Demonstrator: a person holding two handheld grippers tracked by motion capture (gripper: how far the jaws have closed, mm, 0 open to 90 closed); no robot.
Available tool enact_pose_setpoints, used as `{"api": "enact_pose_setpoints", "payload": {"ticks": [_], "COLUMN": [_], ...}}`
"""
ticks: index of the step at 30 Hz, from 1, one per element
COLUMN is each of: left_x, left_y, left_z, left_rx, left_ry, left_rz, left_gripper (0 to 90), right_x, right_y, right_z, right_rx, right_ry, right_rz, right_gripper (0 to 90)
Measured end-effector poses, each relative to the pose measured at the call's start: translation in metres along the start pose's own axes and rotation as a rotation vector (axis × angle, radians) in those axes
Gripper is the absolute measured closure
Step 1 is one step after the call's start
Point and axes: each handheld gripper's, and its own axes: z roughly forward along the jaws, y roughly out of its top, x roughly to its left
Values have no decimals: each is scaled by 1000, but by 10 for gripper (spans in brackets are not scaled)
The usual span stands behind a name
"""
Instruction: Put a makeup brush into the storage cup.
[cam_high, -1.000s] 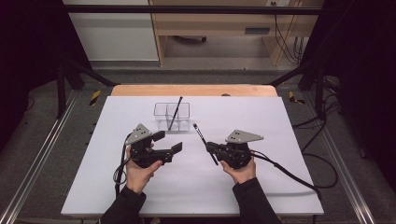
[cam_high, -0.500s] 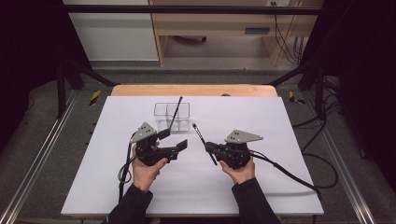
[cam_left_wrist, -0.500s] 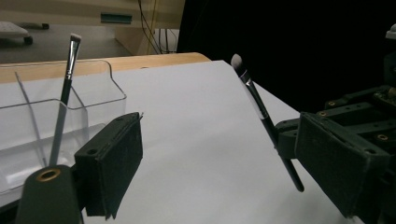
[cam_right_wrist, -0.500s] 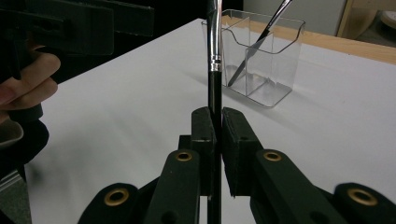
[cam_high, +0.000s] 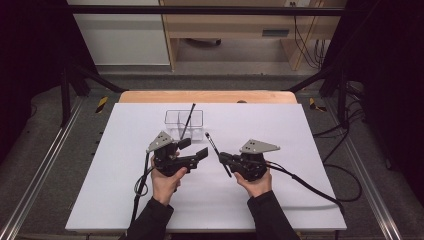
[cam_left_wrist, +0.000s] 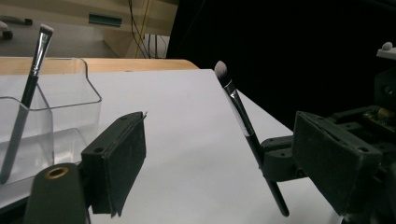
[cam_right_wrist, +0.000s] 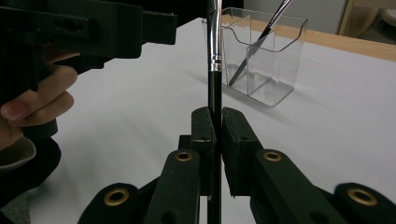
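Done: one slim black makeup brush (cam_high: 187, 121) sitting in clear plastic organiser box (cam_high: 174, 119) | Now: right tool (cam_high: 223, 157) clamping second black brush (cam_high: 218, 153) above white desk (cam_high: 300, 150) | Left tool (cam_high: 194, 148) gaping, closing slightly, nothing between | Left: binning it.

A white table top (cam_high: 300, 190) lies over a wooden board (cam_high: 207, 96) whose far edge is visible. Beyond it, on the grey floor (cam_high: 45, 130), stand a white cabinet (cam_high: 120, 40) at the far left and a pale wooden bench (cam_high: 230, 25) beside it. Both sides of the room are dark, and black cables (cam_high: 345, 175) lie on the floor at the right.
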Motion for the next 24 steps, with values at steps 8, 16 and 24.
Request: {"api": "enact_pose_setpoints", "payload": {"ticks": [8, 16, 24], "left_x": [-1, -4, -6], "left_y": [-4, -7, -9], "left_z": [11, 19, 23], "left_rx": [-10, -21, -29], "left_ry": [-16, -35, -46], "left_rz": [-29, -53, -78], "left_gripper": [212, 290, 409], "right_x": [0, 2, 3], "right_y": [0, 0, 0], "right_z": [0, 2, 3], "right_rx": [-7, -7, -6], "right_ry": [0, 2, 14], "right_rz": [1, -2, -1], "right_gripper": [842, 842, 843]}}
